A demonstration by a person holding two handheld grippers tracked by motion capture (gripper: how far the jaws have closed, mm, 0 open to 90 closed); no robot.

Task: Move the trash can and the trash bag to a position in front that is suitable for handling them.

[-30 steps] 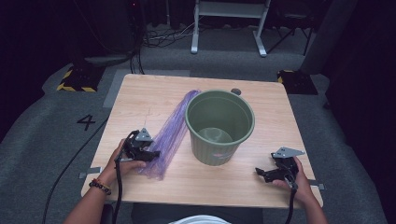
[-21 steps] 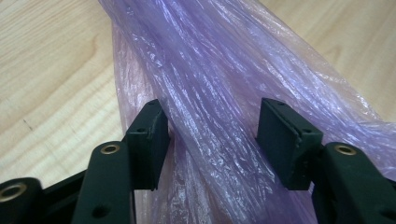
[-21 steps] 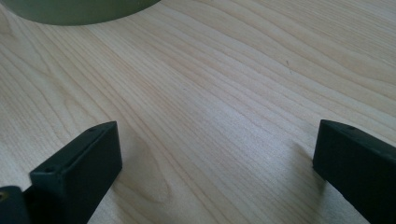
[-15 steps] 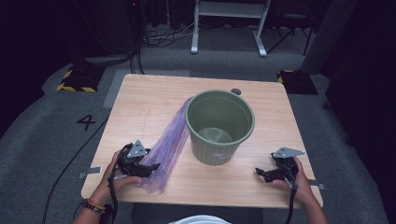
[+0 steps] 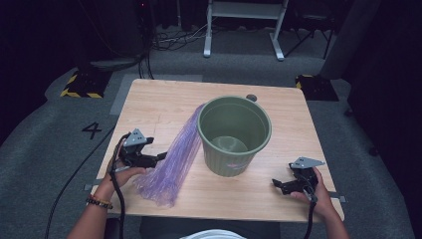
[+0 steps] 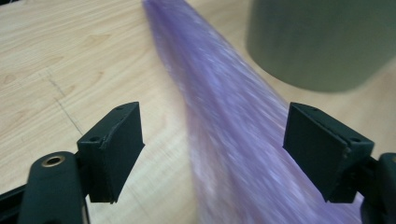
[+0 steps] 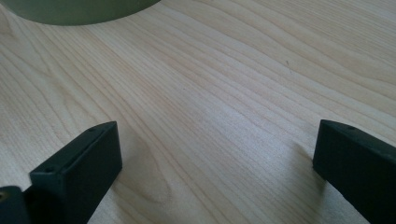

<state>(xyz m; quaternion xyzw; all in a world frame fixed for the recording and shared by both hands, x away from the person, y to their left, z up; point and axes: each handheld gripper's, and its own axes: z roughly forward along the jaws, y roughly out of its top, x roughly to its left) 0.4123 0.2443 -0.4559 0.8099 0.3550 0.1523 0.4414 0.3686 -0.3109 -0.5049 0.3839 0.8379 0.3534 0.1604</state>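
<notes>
The left gripper (image 5: pixel 161 156) hovers just above the light wooden table (image 5: pixel 159 104) with its jaws spread wide; they have just been opening, and the crumpled translucent purple plastic bag (image 5: pixel 171 159) lies loose between them, untouched by either pad. From this gripper the bag runs as a long strip away toward the far side, its far end against the round olive-green plastic bucket (image 5: pixel 234 134), its near end fanned out by the table's front edge. The left forearm comes in low. The right gripper (image 5: pixel 277 184), also wide and empty, rests well apart beyond the bucket, so the left hand is nearer.
</notes>
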